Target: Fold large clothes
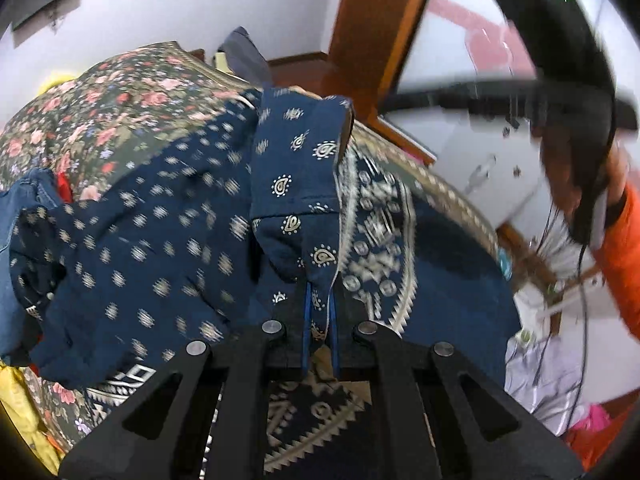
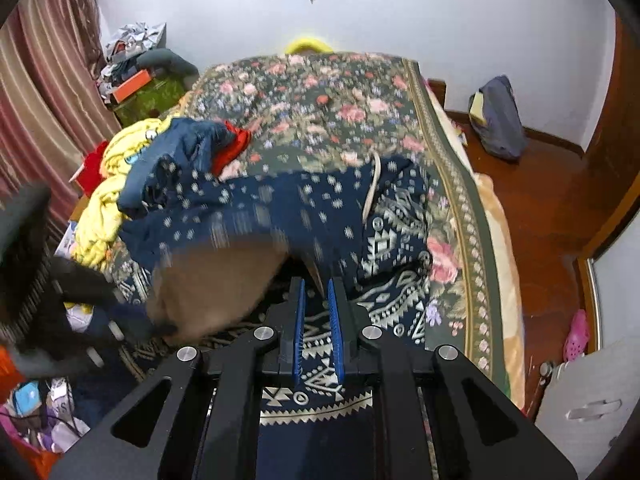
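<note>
A large navy garment (image 1: 152,240) with pale paisley and geometric print lies across the floral bedspread (image 1: 120,92). My left gripper (image 1: 320,300) is shut on a lifted fold of it, and the cloth hangs over the fingers. In the right wrist view the same garment (image 2: 280,200) spreads over the bed, blurred. My right gripper (image 2: 316,288) has its blue-padded jaws a small way apart over the garment's patterned border (image 2: 384,248); a brown blurred shape hides the cloth at its left. The right gripper also shows in the left wrist view (image 1: 560,80), raised at the right.
A pile of yellow, blue and red clothes (image 2: 132,160) sits on the bed's left side. Curtains (image 2: 44,92) hang at the left. A wooden floor (image 2: 532,208) and a dark bag (image 2: 496,120) are right of the bed. A white cabinet (image 1: 472,152) stands nearby.
</note>
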The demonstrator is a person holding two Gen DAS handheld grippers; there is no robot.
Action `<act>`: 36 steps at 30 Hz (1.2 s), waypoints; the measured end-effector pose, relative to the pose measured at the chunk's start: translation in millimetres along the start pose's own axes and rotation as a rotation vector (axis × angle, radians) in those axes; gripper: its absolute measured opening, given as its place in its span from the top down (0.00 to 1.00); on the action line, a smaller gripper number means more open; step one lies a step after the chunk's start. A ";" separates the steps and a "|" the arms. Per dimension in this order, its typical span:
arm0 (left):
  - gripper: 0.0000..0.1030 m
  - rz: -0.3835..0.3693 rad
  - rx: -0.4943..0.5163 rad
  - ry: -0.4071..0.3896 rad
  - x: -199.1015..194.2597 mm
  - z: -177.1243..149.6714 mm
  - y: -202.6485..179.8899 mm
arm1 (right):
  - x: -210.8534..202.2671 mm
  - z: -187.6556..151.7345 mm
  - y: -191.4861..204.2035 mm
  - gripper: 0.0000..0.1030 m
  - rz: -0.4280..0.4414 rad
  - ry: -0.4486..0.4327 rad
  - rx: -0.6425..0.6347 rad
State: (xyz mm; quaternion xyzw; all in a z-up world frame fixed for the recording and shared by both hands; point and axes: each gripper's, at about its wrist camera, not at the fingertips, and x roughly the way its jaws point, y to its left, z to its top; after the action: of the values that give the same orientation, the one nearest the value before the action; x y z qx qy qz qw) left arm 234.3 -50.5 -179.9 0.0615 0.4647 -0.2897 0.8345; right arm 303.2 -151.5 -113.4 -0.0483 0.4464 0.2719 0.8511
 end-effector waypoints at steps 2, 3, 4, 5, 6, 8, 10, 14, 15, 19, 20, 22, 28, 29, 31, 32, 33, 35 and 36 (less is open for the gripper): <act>0.94 0.000 0.018 0.021 6.1 -7.1 -9.6 | -6.5 2.8 5.8 0.90 0.012 -0.031 -0.006; 0.94 0.005 0.027 0.033 9.5 -11.1 -14.5 | -9.2 7.6 10.5 0.90 0.012 -0.051 -0.012; 0.94 0.012 0.036 0.042 12.0 -14.2 -17.7 | -10.6 8.1 14.3 0.90 0.014 -0.061 -0.017; 0.94 0.015 0.047 0.049 14.2 -17.6 -21.4 | -10.1 11.8 19.8 0.90 0.024 -0.068 -0.025; 0.94 0.018 0.055 0.054 16.1 -20.1 -24.2 | -7.9 14.1 25.0 0.90 0.032 -0.070 -0.030; 0.94 0.033 0.069 0.058 17.7 -25.9 -30.1 | -0.4 13.5 34.8 0.90 0.042 -0.064 -0.042; 0.93 0.048 0.072 0.057 16.5 -28.6 -32.1 | 11.1 9.6 42.8 0.90 0.036 -0.037 -0.063; 0.84 0.059 0.044 0.065 7.3 -30.2 -25.8 | 46.7 -12.1 42.7 0.90 0.008 0.067 -0.079; 0.75 0.056 0.028 0.064 2.9 -30.2 -21.9 | 53.3 -17.7 39.3 0.90 0.006 0.090 -0.070; 0.63 0.071 -0.045 0.009 -16.4 -29.4 -3.2 | 79.1 -47.1 15.4 0.90 -0.022 0.191 -0.011; 0.62 0.090 -0.068 -0.006 -22.4 -30.7 3.9 | 84.1 -55.4 8.6 0.90 -0.025 0.215 0.009; 0.61 0.114 -0.124 -0.032 -31.8 -32.9 20.8 | 85.7 -66.2 0.3 0.90 -0.016 0.244 0.033; 0.55 0.267 -0.390 -0.065 -52.1 -49.0 105.6 | 67.2 -71.9 -5.5 0.90 -0.015 0.215 0.031; 0.55 0.294 -0.435 -0.070 -56.4 -53.4 120.3 | 62.6 -69.1 -6.8 0.89 -0.013 0.202 0.030; 0.53 0.329 -0.510 -0.084 -65.9 -64.6 143.8 | 52.0 -62.9 -8.0 0.89 -0.007 0.173 0.029; 0.51 0.342 -0.539 -0.088 -69.3 -69.2 153.4 | 46.2 -58.5 -8.5 0.87 -0.003 0.155 0.028; 0.49 0.358 -0.577 -0.094 -73.1 -74.4 165.8 | 41.8 -54.5 -7.8 0.86 -0.002 0.138 0.029; 0.44 0.376 -0.635 -0.104 -76.6 -81.7 184.0 | 30.8 -45.4 -12.3 0.76 0.002 0.088 0.042; 0.39 0.393 -0.665 -0.104 -77.0 -85.8 193.6 | 29.4 -41.3 -13.1 0.71 0.003 0.069 0.050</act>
State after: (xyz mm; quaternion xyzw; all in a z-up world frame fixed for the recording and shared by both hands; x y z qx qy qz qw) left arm 244.7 173.9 -197.8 -0.1394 0.4697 0.0393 0.8708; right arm 292.8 -163.6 -163.2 -0.0359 0.4820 0.2601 0.8359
